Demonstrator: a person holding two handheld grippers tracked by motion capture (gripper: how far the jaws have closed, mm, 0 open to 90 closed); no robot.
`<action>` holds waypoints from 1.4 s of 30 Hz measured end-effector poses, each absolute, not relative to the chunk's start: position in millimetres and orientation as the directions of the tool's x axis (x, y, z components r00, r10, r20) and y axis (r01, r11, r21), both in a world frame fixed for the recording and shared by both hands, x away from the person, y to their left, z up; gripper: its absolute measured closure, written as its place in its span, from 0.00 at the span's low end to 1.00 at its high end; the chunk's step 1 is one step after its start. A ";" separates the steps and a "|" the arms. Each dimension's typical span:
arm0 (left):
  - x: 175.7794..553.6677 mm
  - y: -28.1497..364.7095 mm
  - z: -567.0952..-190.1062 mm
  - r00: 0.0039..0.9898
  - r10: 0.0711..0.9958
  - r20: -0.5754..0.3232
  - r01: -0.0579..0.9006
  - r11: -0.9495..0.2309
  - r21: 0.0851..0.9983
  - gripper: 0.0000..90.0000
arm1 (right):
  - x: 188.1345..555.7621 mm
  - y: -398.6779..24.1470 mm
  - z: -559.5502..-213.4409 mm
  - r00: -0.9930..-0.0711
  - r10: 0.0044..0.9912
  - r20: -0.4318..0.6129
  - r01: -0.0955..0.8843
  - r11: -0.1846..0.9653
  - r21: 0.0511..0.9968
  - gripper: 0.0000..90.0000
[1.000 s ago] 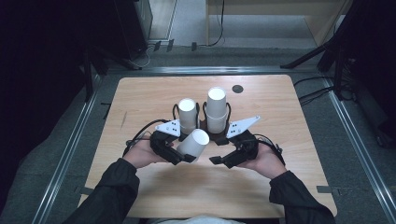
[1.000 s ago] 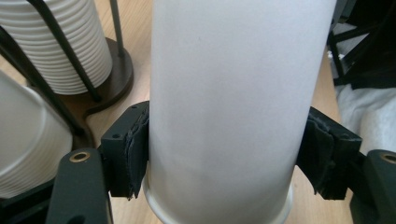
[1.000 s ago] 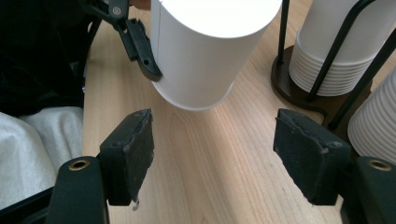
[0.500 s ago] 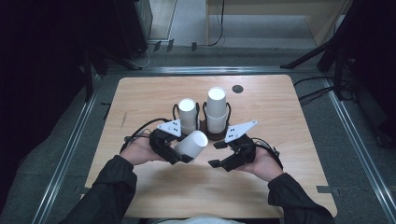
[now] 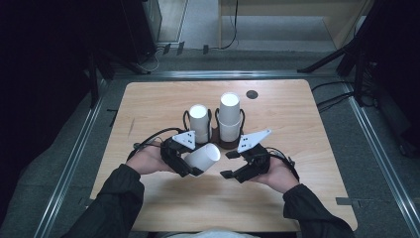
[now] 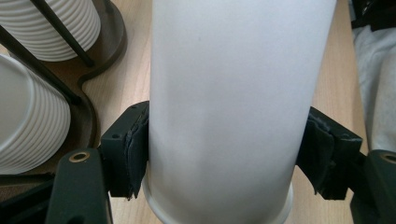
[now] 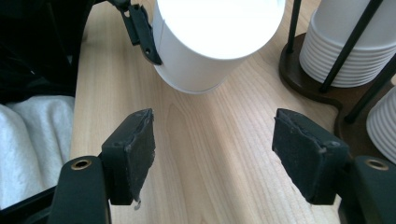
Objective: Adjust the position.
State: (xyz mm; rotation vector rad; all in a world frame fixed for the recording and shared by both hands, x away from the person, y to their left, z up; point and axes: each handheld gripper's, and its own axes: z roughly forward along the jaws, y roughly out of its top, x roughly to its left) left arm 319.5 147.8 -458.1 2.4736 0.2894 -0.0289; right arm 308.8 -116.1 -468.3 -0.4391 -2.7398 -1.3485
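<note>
One white paper cup (image 5: 204, 156) lay clamped sideways in the left gripper (image 5: 190, 161), just before the dark wooden cup holder (image 5: 229, 144); the right gripper (image 5: 232, 163) fingers stood wide, empty.

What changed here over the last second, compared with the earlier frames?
The right tongs drew slightly back toward the person, empty and open, away from the white cup. The left tongs stay clamped on that cup, in place. The two cup stacks in the holder are unchanged.

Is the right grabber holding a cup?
No, in the right gripper view the right gripper has only bare table between its open jaws; the white cup sits ahead in the left gripper.
</note>
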 end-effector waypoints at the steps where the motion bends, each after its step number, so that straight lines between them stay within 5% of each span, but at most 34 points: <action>1: 319.5 147.2 -458.9 0.976 0.199 -0.086 0.210 -0.775 0.596 0.30 | 309.5 -116.3 -468.5 -0.959 0.227 0.172 0.275 0.576 0.770 0.33; 28: 313.5 118.9 -472.4 0.992 0.073 -0.105 0.117 -0.856 0.503 0.29 | 308.1 -90.8 -473.5 -0.975 0.148 0.167 0.223 0.613 0.758 0.28; 33: 313.2 118.0 -473.2 0.991 0.069 -0.117 0.120 -0.853 0.508 0.29 | 305.9 -85.6 -472.4 -0.979 0.133 0.156 0.205 0.621 0.757 0.36; 42: 314.9 119.6 -472.4 0.988 0.068 -0.135 0.130 -0.838 0.530 0.27 | 306.5 -86.9 -469.2 -0.978 0.132 0.164 0.211 0.619 0.757 0.36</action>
